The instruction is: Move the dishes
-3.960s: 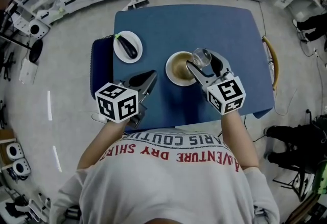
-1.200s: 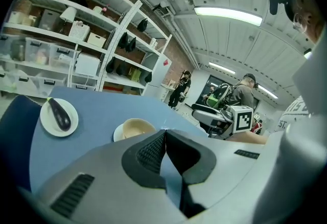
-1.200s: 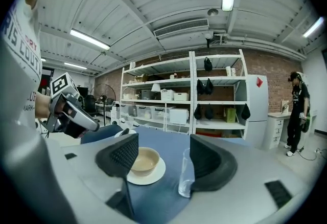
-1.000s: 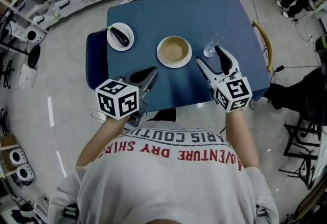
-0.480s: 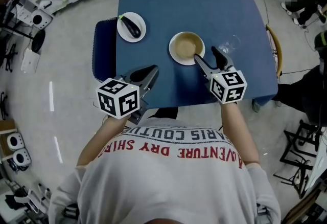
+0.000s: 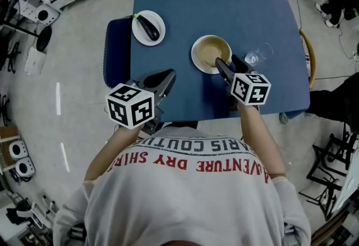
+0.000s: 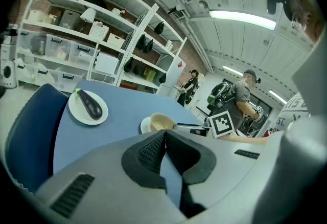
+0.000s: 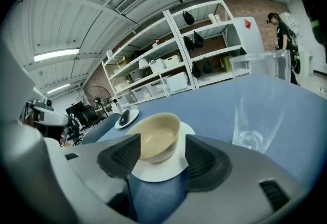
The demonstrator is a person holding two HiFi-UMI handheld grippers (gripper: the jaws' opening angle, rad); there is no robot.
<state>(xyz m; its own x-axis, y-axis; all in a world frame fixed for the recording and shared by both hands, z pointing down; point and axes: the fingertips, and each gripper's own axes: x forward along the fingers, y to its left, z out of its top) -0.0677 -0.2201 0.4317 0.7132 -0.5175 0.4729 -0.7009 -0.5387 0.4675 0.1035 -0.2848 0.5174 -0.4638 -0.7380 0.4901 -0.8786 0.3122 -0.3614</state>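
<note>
Bowl sits between the right gripper's wide jaws, just closing slightly (hidden in the head view). Left gripper's jaws meet, empty.

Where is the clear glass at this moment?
Head view: the glass stands on the blue table, right of the tan bowl, beside the right gripper.

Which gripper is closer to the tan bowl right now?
Right. The right gripper holds open jaws at the tan bowl; the left gripper hangs shut, well off to its left.
</note>
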